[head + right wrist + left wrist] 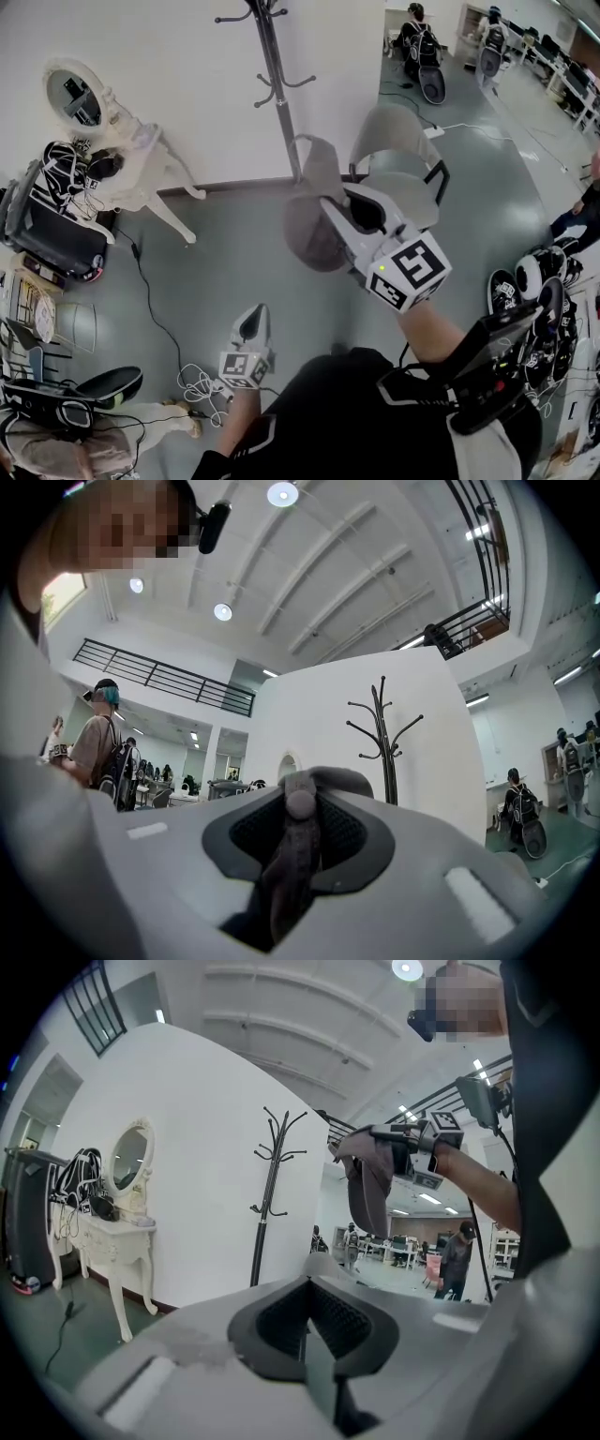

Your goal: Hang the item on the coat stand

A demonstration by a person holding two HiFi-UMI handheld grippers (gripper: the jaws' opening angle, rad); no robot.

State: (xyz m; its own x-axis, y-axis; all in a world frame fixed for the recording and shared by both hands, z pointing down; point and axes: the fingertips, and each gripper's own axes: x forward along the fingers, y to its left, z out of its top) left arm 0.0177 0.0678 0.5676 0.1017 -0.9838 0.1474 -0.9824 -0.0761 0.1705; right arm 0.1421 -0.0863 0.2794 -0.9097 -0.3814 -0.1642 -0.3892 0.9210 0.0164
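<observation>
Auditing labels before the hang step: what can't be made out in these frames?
1. Top of the coat stand: cut off by the head view's upper edge.
2. Base of the coat stand: in the head view, hidden behind the cap; in the gripper views, behind the left gripper and right gripper themselves.
3. Most of the cap: the right gripper view shows only a strip pinched in the jaws; the rest lies below the gripper.

Ahead of you the coat stand (277,94) stands against the wall (187,56), dressing table (141,155) to its left, chair (398,141) to its right. The cap (314,225) in your right gripper (337,208) hangs before its base.
</observation>
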